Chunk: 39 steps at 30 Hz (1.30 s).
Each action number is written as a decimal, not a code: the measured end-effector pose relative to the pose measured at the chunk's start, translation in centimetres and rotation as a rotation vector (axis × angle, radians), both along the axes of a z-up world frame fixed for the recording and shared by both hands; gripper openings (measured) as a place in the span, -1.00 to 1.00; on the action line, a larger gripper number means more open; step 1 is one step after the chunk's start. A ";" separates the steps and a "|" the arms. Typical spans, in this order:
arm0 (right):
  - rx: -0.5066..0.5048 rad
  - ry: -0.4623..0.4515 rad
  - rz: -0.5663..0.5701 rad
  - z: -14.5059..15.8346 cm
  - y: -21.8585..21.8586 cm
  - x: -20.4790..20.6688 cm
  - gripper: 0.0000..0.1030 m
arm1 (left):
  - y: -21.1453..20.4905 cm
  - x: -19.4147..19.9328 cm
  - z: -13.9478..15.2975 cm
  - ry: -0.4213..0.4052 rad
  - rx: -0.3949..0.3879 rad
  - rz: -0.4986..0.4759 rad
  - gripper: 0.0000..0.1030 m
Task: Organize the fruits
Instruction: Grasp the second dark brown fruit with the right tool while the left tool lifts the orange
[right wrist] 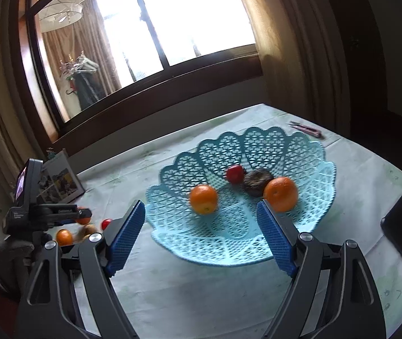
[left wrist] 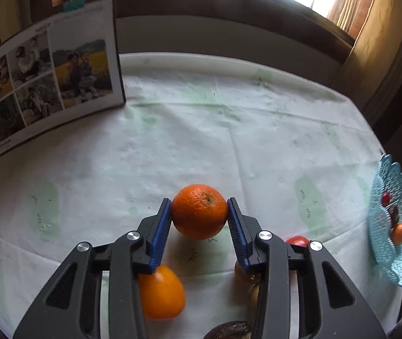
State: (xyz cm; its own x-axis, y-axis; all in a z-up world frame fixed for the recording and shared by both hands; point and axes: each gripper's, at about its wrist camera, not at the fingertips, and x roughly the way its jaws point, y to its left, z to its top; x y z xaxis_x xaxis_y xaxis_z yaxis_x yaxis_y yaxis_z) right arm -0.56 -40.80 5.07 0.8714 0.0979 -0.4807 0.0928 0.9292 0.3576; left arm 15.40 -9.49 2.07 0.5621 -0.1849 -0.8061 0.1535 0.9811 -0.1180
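Left tongs point(left wrist: 199, 217): clamp orange point(left wrist: 199, 212), lifted left of basket point(left wrist: 381, 212). Right tongs point(right wrist: 201, 227): wide, empty, over basket. Risk: round orange slips from pads, rolls off bench point(left wrist: 172, 141).

The left gripper point(left wrist: 199, 212) grips an orange point(left wrist: 199, 212) between both pads. The right gripper point(right wrist: 201, 220) hangs spread wide, holding nothing.

Held orange point(left wrist: 199, 212): lifted above table, stem end up | basket point(right wrist: 308, 169): pale blue openwork, near table's right edge, holding two oranges point(right wrist: 203, 199), red fruit point(right wrist: 234, 173), dark fruit point(right wrist: 257, 182) | loose orange point(left wrist: 161, 296): table's near edge
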 end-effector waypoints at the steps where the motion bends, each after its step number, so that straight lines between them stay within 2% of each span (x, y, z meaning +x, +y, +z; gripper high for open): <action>1: -0.006 -0.004 0.018 0.5 0.6 -0.1 0.61 | 0.2 -0.2 0.5 -0.015 -0.002 0.002 -0.21; 6: 0.008 -0.004 0.145 1.8 3.8 0.1 0.61 | 1.2 -0.9 3.3 -0.072 -0.036 0.011 -0.21; 15: -0.011 0.155 0.464 0.1 13.6 2.7 0.59 | 2.6 -2.7 7.8 -0.184 -0.074 0.030 -0.21; 20: -0.071 0.225 0.563 -1.1 18.0 3.9 0.32 | 3.2 -3.1 8.6 -0.203 -0.083 0.051 -0.21; 25: -0.107 0.300 0.600 -2.8 20.8 5.4 0.10 | 2.9 -3.3 8.6 -0.194 -0.094 0.044 -0.21; 31: -0.128 0.333 0.602 -3.9 22.0 6.6 -0.16 | 2.6 -3.6 8.6 -0.192 -0.102 0.031 -0.21; 36: -0.114 0.320 0.574 -3.6 21.0 5.9 -0.16 | 2.5 -3.4 8.5 -0.186 -0.102 0.032 -0.21; 39: -0.091 0.281 0.542 -2.6 19.5 4.9 -0.16 | 2.3 -3.4 8.3 -0.182 -0.100 0.026 -0.21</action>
